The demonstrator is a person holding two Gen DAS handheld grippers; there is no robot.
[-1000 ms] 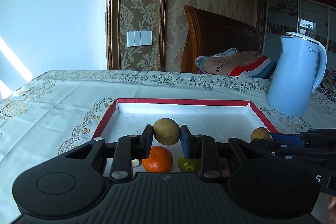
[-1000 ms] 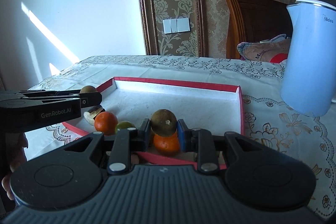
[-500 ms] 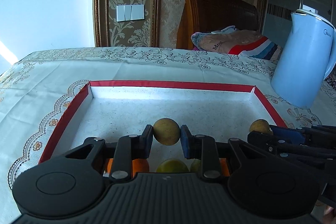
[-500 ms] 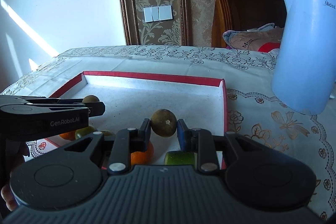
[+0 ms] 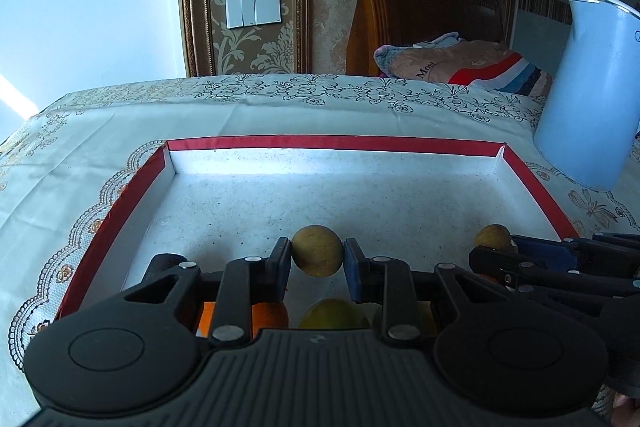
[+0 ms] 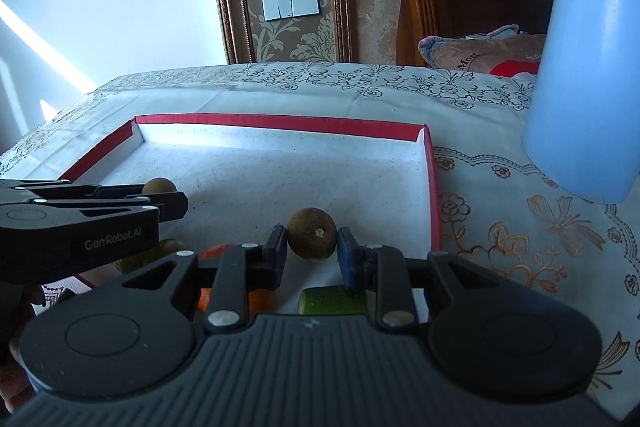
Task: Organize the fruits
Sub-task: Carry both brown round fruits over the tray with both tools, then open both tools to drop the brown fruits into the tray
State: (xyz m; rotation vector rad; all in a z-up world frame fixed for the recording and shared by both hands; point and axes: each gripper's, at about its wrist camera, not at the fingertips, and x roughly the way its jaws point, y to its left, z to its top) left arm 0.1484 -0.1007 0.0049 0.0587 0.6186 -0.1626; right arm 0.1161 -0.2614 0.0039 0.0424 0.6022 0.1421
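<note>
Left tool (image 5: 317, 259) grips your yellow-brown fruit (image 5: 317, 250), right tool (image 6: 312, 242) clamps brown fruit (image 6: 312, 234); both over red-rimmed tray (image 5: 336, 143), unplaced; others wait lower frame.

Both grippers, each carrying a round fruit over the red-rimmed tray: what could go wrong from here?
1. The left gripper and right gripper pinch their brown fruits only at the sides; either may slip out.
2. Released high, a fruit could roll across the tray or hit the orange.
3. The grippers are close together and might collide.
</note>
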